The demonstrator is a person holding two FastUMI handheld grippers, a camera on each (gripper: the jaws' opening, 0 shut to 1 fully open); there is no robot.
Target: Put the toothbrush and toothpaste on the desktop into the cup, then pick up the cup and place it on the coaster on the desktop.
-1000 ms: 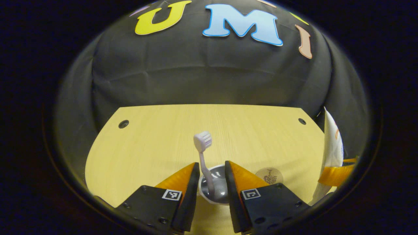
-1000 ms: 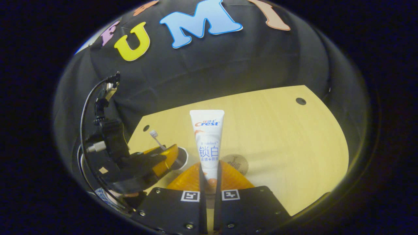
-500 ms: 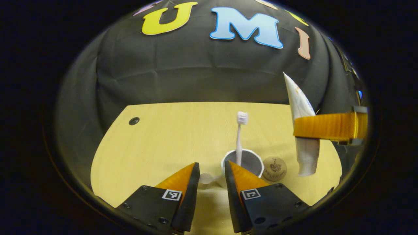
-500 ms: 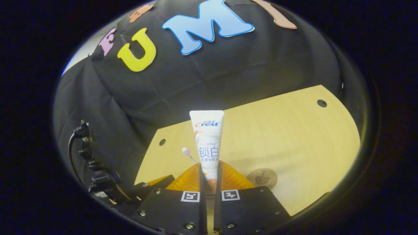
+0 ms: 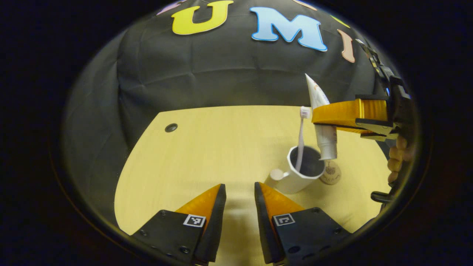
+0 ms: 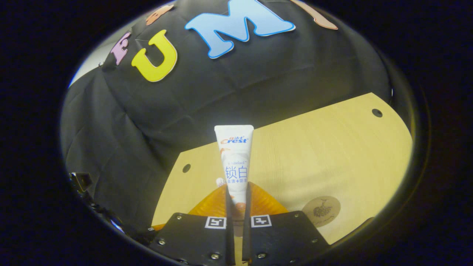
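Note:
A white cup (image 5: 295, 175) with a handle stands on the wooden desktop (image 5: 221, 155), and a pale toothbrush (image 5: 301, 138) leans upright inside it. My left gripper (image 5: 240, 194) is open with nothing between its fingers, a short way in front of the cup. My right gripper (image 6: 236, 199) is shut on a white toothpaste tube (image 6: 234, 162). In the left gripper view the toothpaste tube (image 5: 325, 122) hangs cap down just above the cup's right rim, held by the right gripper (image 5: 351, 114). A round cork coaster (image 5: 330, 173) lies right behind the cup; the coaster (image 6: 320, 211) is also at lower right in the right gripper view.
The desktop has small round holes near its far corners (image 5: 170, 128) (image 6: 377, 112). A hand (image 5: 397, 157) holds the right gripper at the far right of the left gripper view. Black cloth walls rise behind the desk.
My left gripper has let go of the toothbrush and drawn back from the cup. The right gripper has carried the toothpaste over to just above the cup.

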